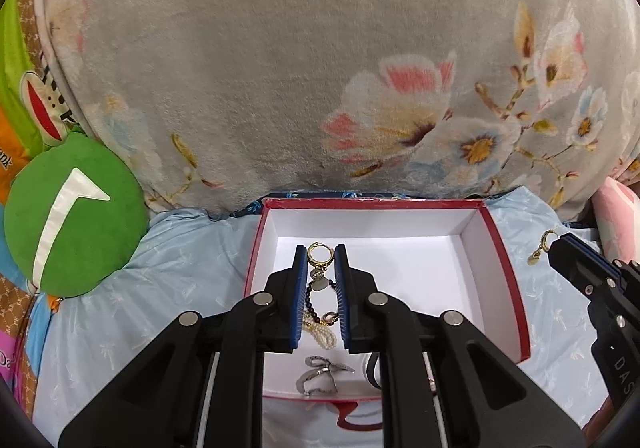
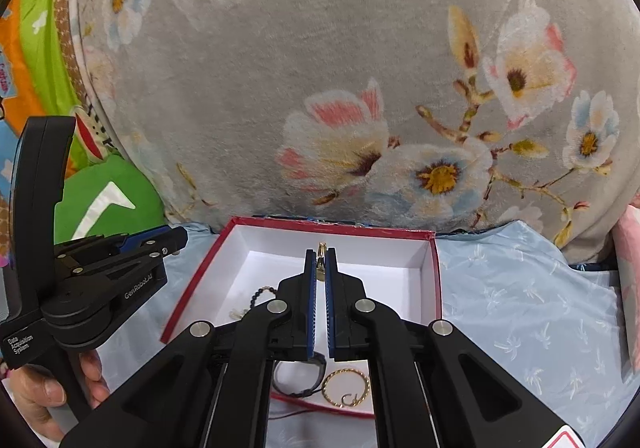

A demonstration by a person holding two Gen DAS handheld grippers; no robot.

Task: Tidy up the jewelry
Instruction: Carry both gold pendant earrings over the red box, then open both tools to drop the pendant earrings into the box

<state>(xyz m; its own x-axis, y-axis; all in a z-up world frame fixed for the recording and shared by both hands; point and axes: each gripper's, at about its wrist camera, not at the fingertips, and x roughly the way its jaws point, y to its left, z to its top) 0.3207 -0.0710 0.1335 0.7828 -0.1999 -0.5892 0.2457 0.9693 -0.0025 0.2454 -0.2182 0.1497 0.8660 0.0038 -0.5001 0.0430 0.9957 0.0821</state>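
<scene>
Jewelry lies gathered in a shallow white cardboard box with a red rim (image 1: 505,268), which sits on a pale blue patterned bedsheet (image 1: 180,268) against a grey floral plush blanket (image 1: 280,67). In the left wrist view, the left gripper (image 1: 322,260) hangs over the box with its blue-padded fingers (image 1: 301,288) narrowly parted. A gold hoop earring with a dangling charm (image 1: 318,252) shows in the gap between their tips, but I cannot tell whether the pads touch it. Below it, also between the fingers, lie a dark beaded strand (image 1: 310,298) and a small white pearl strand (image 1: 322,336). A silver-grey twisted piece (image 1: 320,372) rests near the box's near edge.

The right gripper (image 2: 320,260) has its fingers (image 2: 311,300) nearly together, pinching a second small gold earring (image 2: 321,248) at the tips, above the box's far half. Under that gripper lie a black cord bracelet (image 2: 298,378) and a twisted gold hoop (image 2: 346,386), close to the near rim.

The white floor is bare on the box's right side. A round green cushion (image 1: 76,215) sits well left of the box.
</scene>
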